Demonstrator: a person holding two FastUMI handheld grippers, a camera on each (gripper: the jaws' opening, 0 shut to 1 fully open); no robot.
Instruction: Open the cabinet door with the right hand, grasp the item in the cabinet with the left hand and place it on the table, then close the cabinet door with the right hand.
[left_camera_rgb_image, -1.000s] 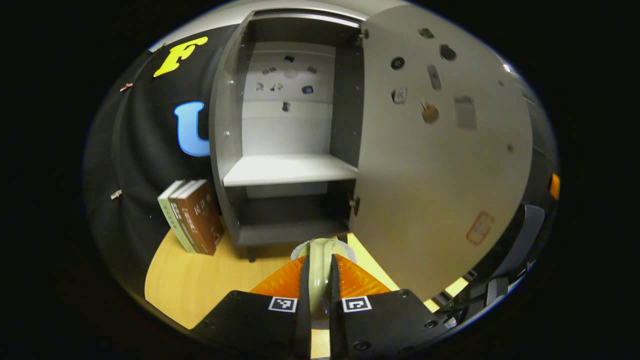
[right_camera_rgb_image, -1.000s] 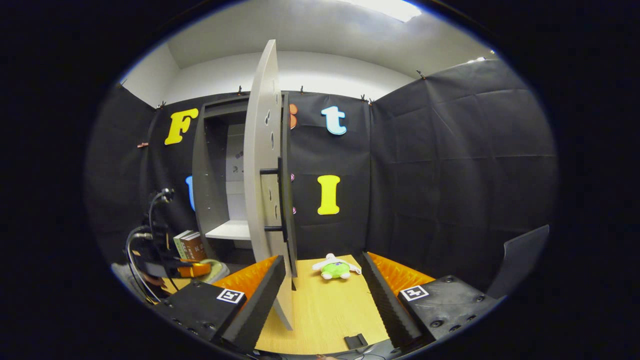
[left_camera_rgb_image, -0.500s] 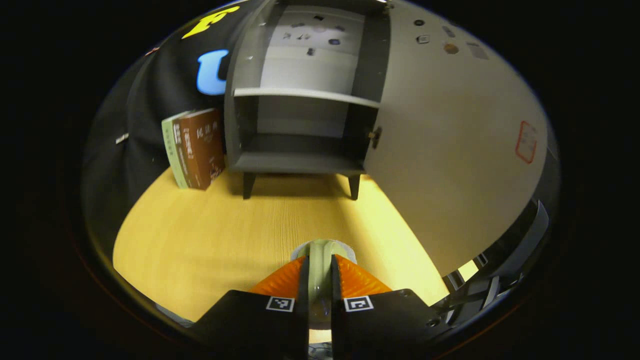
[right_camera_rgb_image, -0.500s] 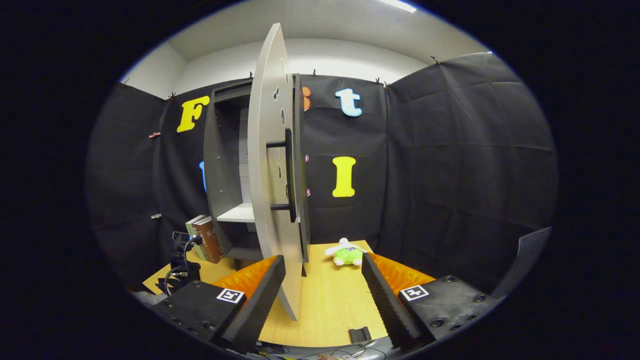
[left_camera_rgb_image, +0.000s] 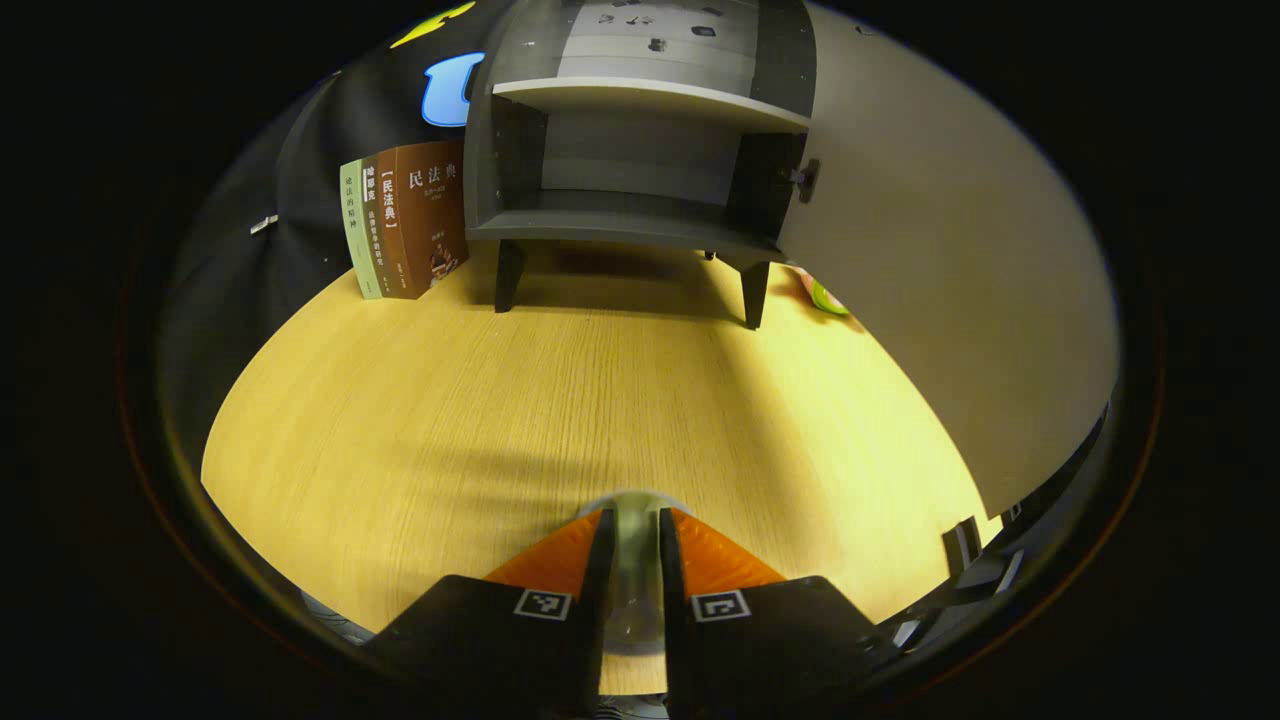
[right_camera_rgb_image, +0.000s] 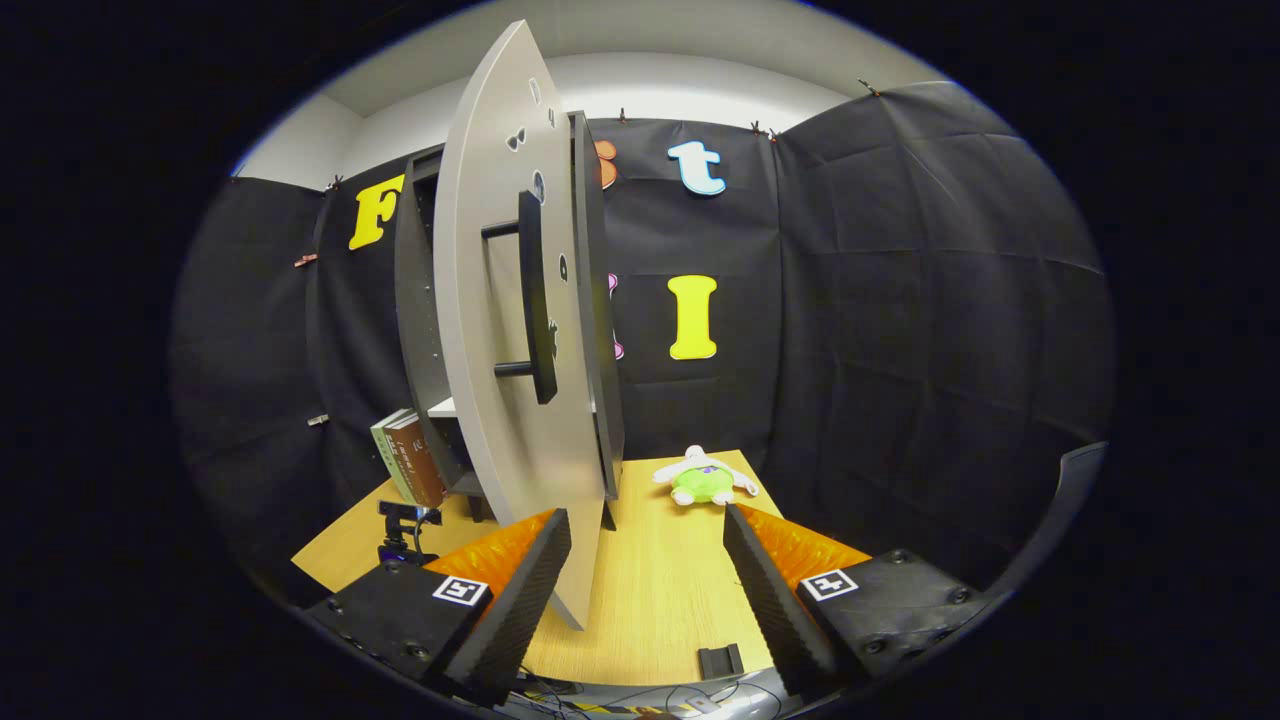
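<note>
My left gripper (left_camera_rgb_image: 632, 528) is shut on a pale green round-rimmed item (left_camera_rgb_image: 632, 505), held low over the wooden table (left_camera_rgb_image: 480, 420) well in front of the cabinet. The grey cabinet (left_camera_rgb_image: 640, 215) stands open on short legs, and its shelves are bare. Its door (left_camera_rgb_image: 950, 300) swings out on the right in the left gripper view. In the right gripper view the door (right_camera_rgb_image: 510, 420) stands edge-on with its dark bar handle (right_camera_rgb_image: 535, 300) facing me. My right gripper (right_camera_rgb_image: 645, 520) is open, its left finger close by the door's lower edge, with nothing held.
Upright books (left_camera_rgb_image: 405, 230) lean beside the cabinet's left side. A green and white plush toy (right_camera_rgb_image: 703, 482) lies on the table to the right of the cabinet, and it peeks from behind the door (left_camera_rgb_image: 825, 297). A small black block (right_camera_rgb_image: 720, 660) sits at the table's near edge.
My left gripper has sunk down towards the table with the item, away from the cabinet shelves. The right gripper has shifted so the door's outer face and handle show more.
</note>
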